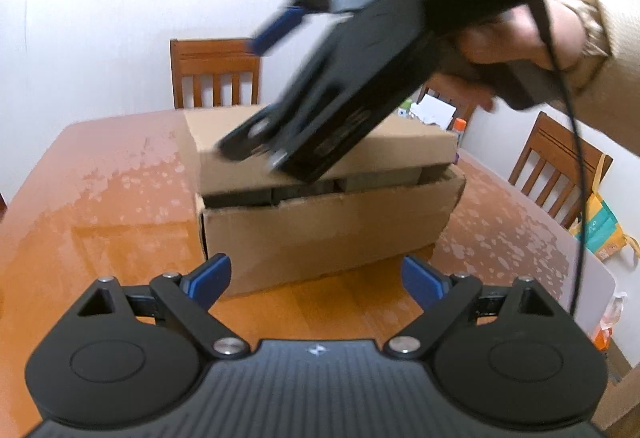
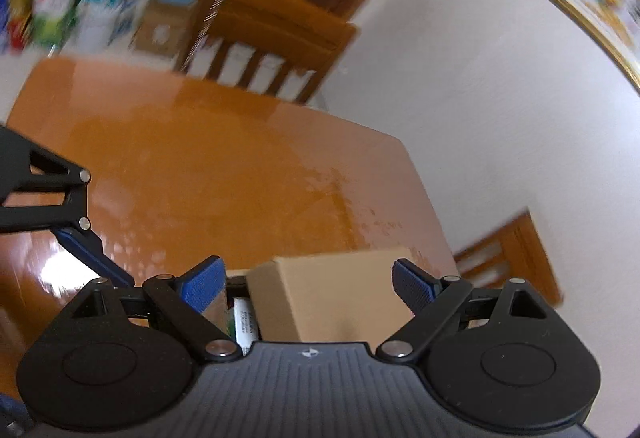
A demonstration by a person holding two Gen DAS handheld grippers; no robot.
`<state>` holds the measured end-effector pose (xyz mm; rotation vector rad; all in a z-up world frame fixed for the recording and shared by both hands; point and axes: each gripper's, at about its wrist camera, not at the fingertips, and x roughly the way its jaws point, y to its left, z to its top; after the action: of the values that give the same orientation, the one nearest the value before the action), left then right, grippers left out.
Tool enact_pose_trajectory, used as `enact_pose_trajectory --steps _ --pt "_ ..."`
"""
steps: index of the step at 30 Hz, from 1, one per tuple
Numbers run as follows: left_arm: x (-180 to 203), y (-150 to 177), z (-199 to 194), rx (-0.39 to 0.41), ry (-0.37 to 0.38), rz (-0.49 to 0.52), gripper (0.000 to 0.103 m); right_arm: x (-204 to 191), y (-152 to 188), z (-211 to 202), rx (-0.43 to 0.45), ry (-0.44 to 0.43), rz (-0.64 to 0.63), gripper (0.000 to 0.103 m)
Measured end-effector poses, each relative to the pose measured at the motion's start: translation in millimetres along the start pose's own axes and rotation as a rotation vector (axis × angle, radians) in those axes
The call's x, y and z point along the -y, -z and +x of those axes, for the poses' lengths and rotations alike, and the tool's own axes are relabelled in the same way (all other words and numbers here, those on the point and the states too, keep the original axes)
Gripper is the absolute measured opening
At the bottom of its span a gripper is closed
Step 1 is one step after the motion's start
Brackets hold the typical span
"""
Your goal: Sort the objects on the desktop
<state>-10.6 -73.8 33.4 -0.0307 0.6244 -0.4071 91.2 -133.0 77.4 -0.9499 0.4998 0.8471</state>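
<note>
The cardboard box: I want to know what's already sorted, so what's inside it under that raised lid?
Through the gap in the cardboard box, under the lid, only dark shapes show. The right wrist view shows a white printed item beside the lid. The rest is covered.

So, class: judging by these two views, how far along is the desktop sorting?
Seemingly near the end: the orange wooden table shows only the brown cardboard box, its lid ajar. Both the left gripper and right gripper are open, holding nothing. Closing the lid may remain.
</note>
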Motion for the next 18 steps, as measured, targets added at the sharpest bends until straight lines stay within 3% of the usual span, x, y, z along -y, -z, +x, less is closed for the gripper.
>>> enact_pose_trajectory --steps 3,7,14,18 --pt "-1 -14 3 0.029 -0.014 0.029 0.092 35 26 -18 -0.011 0.034 0.19 0.097" --pt "-6 -34 13 0.073 -0.035 0.047 0.092 82 89 -37 -0.043 0.075 0.495 0.098" --pt "-24 -64 40 0.113 -0.092 -0.035 0.098 135 227 -66 0.061 0.021 1.177 0.099" --pt "-34 -71 57 0.084 -0.079 -0.102 0.099 144 280 -46 0.149 -0.088 1.507 0.1"
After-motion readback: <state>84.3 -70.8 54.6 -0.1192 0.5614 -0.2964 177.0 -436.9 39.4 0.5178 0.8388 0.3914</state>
